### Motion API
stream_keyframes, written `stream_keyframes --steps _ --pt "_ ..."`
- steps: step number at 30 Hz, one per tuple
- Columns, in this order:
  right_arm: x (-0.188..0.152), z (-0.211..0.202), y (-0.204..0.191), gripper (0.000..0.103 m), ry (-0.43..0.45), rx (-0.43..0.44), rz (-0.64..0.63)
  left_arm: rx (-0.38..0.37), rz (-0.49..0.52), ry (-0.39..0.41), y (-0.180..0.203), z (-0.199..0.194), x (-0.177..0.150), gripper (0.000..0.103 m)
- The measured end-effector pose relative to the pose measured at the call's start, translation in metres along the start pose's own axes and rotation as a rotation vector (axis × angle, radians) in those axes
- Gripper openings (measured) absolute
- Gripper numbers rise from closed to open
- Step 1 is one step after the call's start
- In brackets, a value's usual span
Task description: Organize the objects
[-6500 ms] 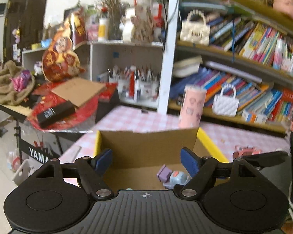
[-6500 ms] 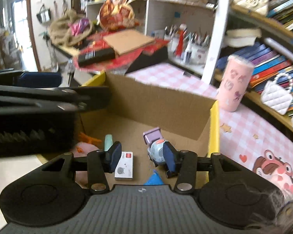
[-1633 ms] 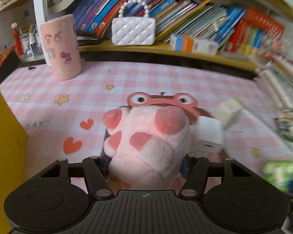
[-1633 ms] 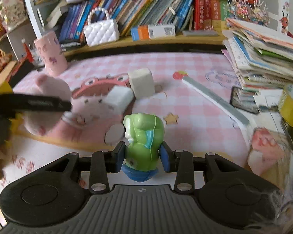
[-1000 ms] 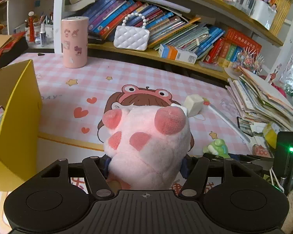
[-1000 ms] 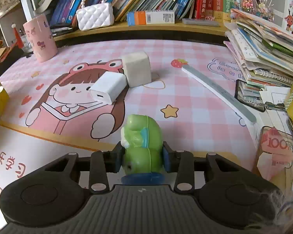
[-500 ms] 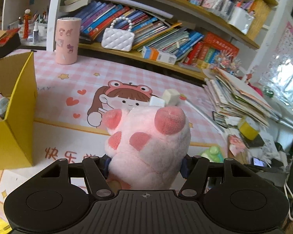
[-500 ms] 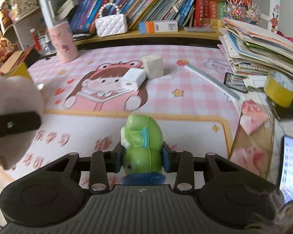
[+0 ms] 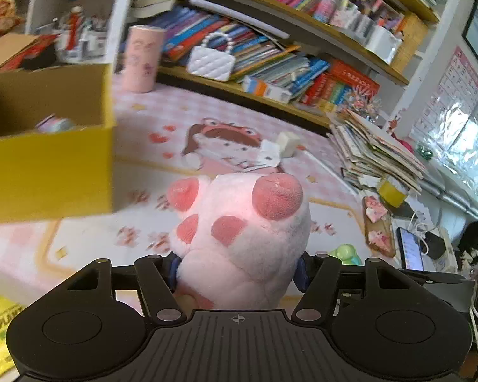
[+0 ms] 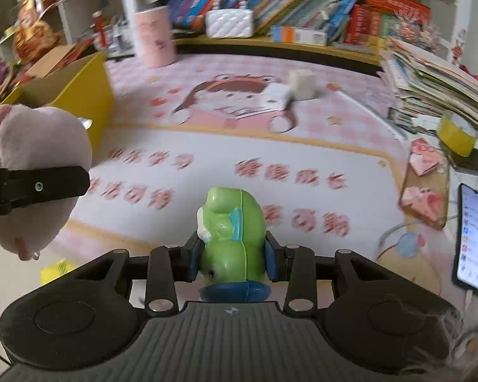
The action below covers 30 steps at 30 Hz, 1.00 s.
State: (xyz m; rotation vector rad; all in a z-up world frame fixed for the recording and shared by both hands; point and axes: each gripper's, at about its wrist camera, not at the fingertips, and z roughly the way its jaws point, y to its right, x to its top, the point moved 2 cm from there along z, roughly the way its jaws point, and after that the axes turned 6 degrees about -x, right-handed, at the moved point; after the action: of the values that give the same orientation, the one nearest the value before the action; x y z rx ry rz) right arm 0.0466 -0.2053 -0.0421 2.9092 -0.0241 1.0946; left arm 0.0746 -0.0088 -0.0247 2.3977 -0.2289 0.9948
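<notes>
We record the desk (image 10: 207,146) under a pink checked mat printed with a cartoon girl. Far left on it stands the yellow cardboard box (image 10: 89,95), open-topped. A pink tumbler (image 10: 154,36) stands upright at the far edge. Mid-desk, a white charger (image 10: 275,94) lies touching a white cube (image 10: 301,84). At right we note a paper stack (image 10: 436,79), a yellow tape roll (image 10: 455,135) and a lit phone (image 10: 473,242).

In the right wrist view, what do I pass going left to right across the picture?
Pink plush toy → yellow cardboard box → green toy figure → yellow tape roll → phone.
</notes>
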Motion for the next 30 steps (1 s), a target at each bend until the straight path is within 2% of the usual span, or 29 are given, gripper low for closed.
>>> stream_keyframes --steps 11,23,30 --pt "-0.039 -0.028 -0.097 0.036 -0.026 0.123 -0.129 0.133 -0.079 0.019 -0.062 -0.082 -0.052 0.062" --pt "-0.038 -0.050 -0.190 0.036 0.039 0.249 -0.305 0.245 -0.173 0.162 -0.111 -0.166 -0.068 0.062" --pt "-0.023 -0.054 -0.212 0.036 0.086 0.254 -0.341 0.244 -0.175 0.224 -0.122 -0.176 -0.057 0.062"
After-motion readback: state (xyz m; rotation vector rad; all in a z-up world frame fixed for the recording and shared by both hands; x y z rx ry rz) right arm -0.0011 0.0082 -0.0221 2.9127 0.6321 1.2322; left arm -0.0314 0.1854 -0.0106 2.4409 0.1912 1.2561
